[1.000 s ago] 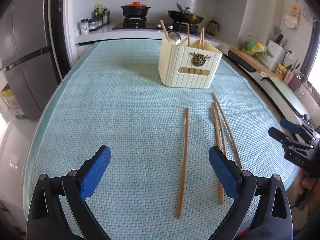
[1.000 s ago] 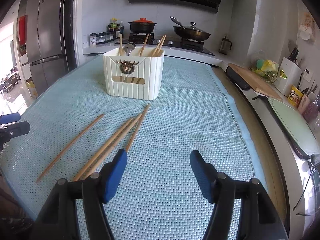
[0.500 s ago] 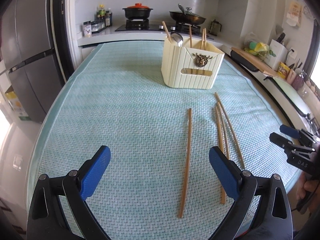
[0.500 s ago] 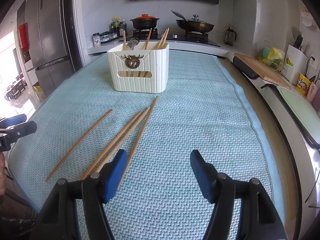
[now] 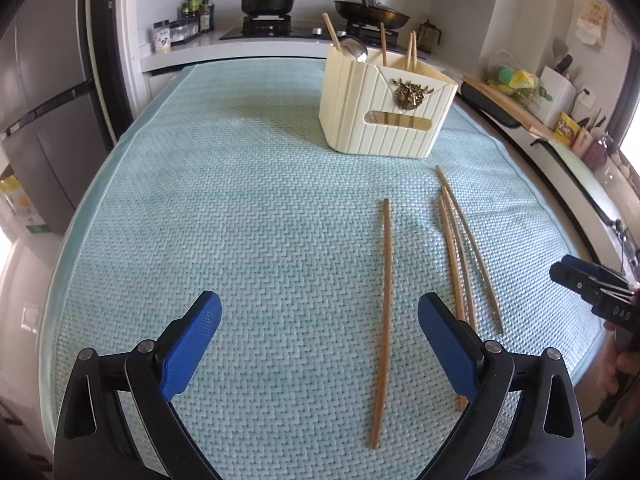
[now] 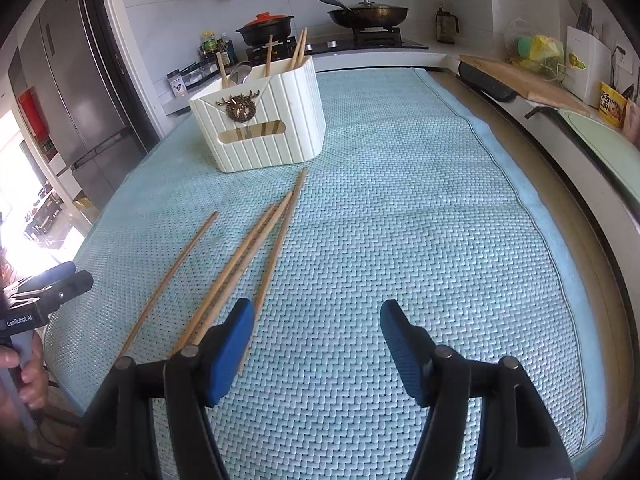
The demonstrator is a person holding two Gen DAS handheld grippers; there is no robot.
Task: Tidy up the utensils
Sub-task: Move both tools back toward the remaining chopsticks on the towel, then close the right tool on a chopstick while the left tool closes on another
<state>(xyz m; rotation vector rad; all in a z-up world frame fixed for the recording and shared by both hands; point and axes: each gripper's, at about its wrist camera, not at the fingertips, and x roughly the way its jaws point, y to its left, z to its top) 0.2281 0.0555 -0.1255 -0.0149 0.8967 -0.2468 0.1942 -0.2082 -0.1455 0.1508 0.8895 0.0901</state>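
Note:
A cream ribbed utensil holder [image 5: 384, 114] [image 6: 264, 124] stands on the light blue mat and holds several chopsticks and a spoon [image 5: 354, 49]. Loose wooden chopsticks lie on the mat in front of it: one single chopstick [image 5: 385, 272] [image 6: 168, 280] and a group of three chopsticks [image 5: 460, 248] [image 6: 248, 252] beside it. My left gripper [image 5: 320, 340] is open and empty, above the mat just left of the single chopstick. My right gripper [image 6: 316, 344] is open and empty, its left finger over the near ends of the three chopsticks.
The mat [image 5: 240, 200] covers a table. A stove with a black pot [image 5: 267, 0] and a pan [image 5: 370, 10] stands behind. A fridge [image 5: 36, 100] is at the left. A counter with a cutting board [image 6: 520, 80] runs along the right.
Both grippers have moved forward and lower toward the chopsticks and holder, which now look nearer. Both stay open and empty.

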